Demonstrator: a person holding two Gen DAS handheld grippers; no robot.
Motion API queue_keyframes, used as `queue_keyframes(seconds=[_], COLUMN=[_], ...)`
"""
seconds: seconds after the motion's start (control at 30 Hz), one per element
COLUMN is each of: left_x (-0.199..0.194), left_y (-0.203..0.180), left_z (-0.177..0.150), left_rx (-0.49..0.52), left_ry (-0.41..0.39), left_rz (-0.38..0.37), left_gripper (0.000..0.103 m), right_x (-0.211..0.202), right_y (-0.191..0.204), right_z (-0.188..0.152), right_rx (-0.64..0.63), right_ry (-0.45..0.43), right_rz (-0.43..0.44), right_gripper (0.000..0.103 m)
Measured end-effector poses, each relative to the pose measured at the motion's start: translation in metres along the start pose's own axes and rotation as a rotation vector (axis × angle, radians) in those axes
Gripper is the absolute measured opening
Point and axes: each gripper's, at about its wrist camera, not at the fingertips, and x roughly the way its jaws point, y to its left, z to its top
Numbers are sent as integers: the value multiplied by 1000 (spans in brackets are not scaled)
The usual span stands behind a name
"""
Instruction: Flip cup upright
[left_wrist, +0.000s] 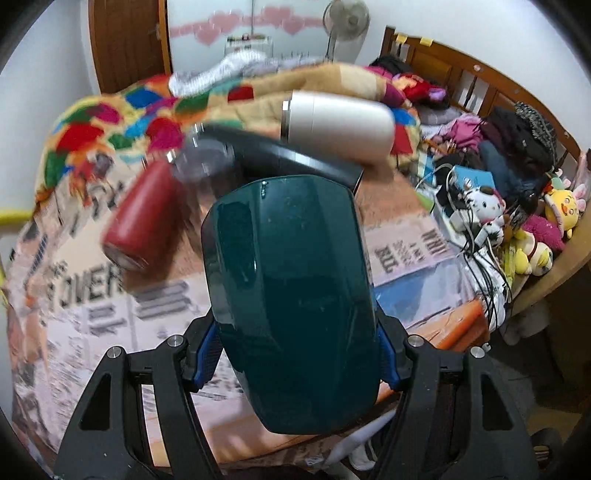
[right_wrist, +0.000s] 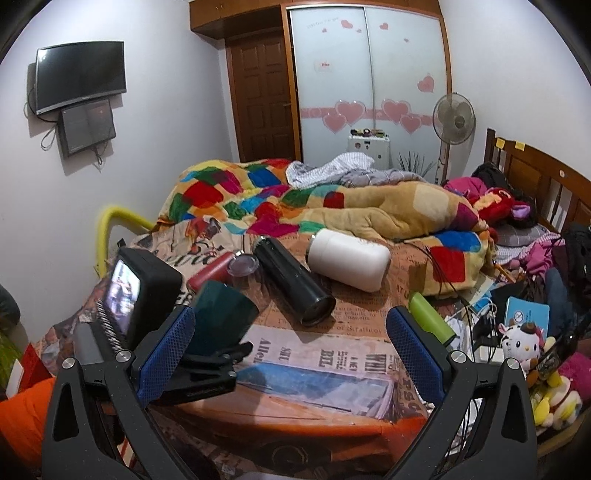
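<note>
Up close through my left wrist camera, my left gripper (left_wrist: 295, 354) clamps the dark green cup (left_wrist: 291, 295) between its blue pads (left_wrist: 207, 350), lifted above the bedspread (left_wrist: 406, 243); blurred print there reads "OVER". Behind lie a red bottle (left_wrist: 144, 218) and a white flask (left_wrist: 340, 123).

From my right wrist camera, my right gripper (right_wrist: 291, 350) is spread wide, holding nothing. The cup (right_wrist: 221, 314) sits at left in the other gripper. A black flask (right_wrist: 291, 280) lies beyond, and the bedspread (right_wrist: 332, 354) print reads "BILL".
</note>
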Motion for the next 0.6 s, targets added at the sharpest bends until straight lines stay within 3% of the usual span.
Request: queue_keyframes(seconds=[0.3, 0.6], left_x=[43, 50], left_y=[4, 3], left_z=[-11, -14], left_rx=[-17, -6], left_ry=[77, 88], left_rz=[31, 38], left_gripper=[68, 68], right_x=[22, 34], right_y=[-7, -7], right_z=[-12, -14], right_rx=[6, 2], right_ry=[77, 118], right_rz=[-15, -23], right_gripper=[103, 103])
